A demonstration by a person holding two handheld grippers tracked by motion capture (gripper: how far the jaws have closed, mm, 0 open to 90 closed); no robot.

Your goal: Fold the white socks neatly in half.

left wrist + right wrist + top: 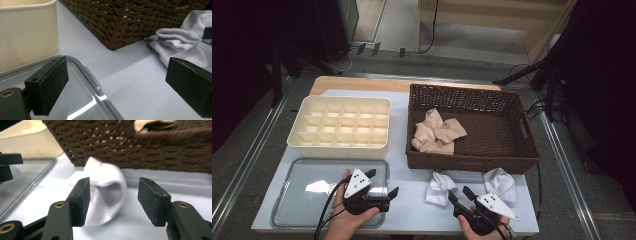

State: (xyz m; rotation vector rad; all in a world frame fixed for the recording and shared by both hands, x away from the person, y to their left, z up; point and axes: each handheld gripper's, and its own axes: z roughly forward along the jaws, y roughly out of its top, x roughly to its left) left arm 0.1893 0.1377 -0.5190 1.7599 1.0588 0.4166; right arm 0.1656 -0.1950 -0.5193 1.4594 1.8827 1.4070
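Note:
A crumpled white sock [439, 187] lies on the pale table in front of the brown wicker basket [472, 91]. A second white sock [501, 184] lies to its right. My right gripper [460, 194] is open and points at the first sock from the near side. In the right gripper view that sock [107, 185] sits just beyond the gap of the right gripper [113, 200], touching neither pad. My left gripper [383, 182] stands open over the right edge of a clear tray [292, 200]. The left gripper [117, 85] holds nothing, with the white sock [180, 47] farther off.
A cream compartment box [339, 125] stands at the back left, behind the clear tray. Beige socks [437, 132] lie inside the basket at its left. The basket wall [140, 145] rises close behind the white sock. The table's front edge is near both hands.

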